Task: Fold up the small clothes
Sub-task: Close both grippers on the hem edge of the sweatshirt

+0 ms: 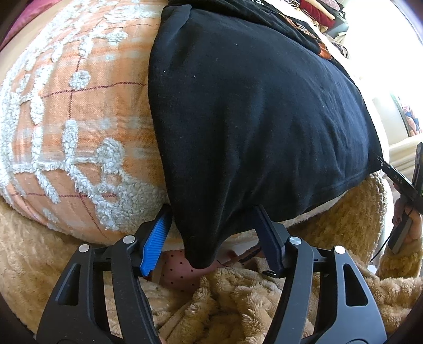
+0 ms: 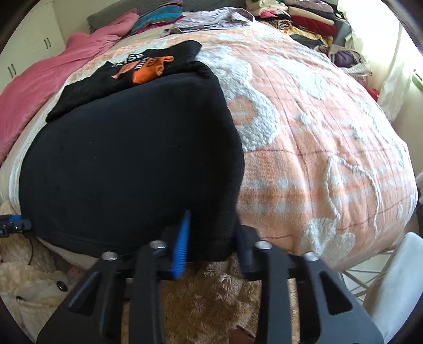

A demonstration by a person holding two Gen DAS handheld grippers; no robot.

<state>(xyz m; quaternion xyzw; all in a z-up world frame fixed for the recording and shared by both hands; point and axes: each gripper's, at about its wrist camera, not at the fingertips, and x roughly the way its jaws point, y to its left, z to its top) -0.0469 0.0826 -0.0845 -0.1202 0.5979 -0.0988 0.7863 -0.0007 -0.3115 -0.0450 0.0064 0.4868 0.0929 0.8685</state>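
- Black shirt [image 1: 253, 127] fills the left wrist view, lying flat on the orange bedspread [image 1: 79, 111] with its near hem hanging over the bed edge. The left gripper [image 1: 211, 232] stands partly open, astride the hanging corner; its pads do not appear to press the cloth.
- Fluffy tan fabric [image 1: 238, 296] lies below the bed edge; the other gripper shows at the far right.
- Right wrist view: the right gripper [image 2: 211, 246] looks blurred, jaws drawn narrow on the shirt [image 2: 127, 164] at its other near corner, so I judge it clamped there.
- Far end of the shirt, with an orange print [image 2: 148, 70], lies rumpled or turned over.
- Progress, as I judge it: one fold possibly made; the hem-to-collar fold is left. Clothes [image 2: 304, 18] are stacked at the head of the bed.
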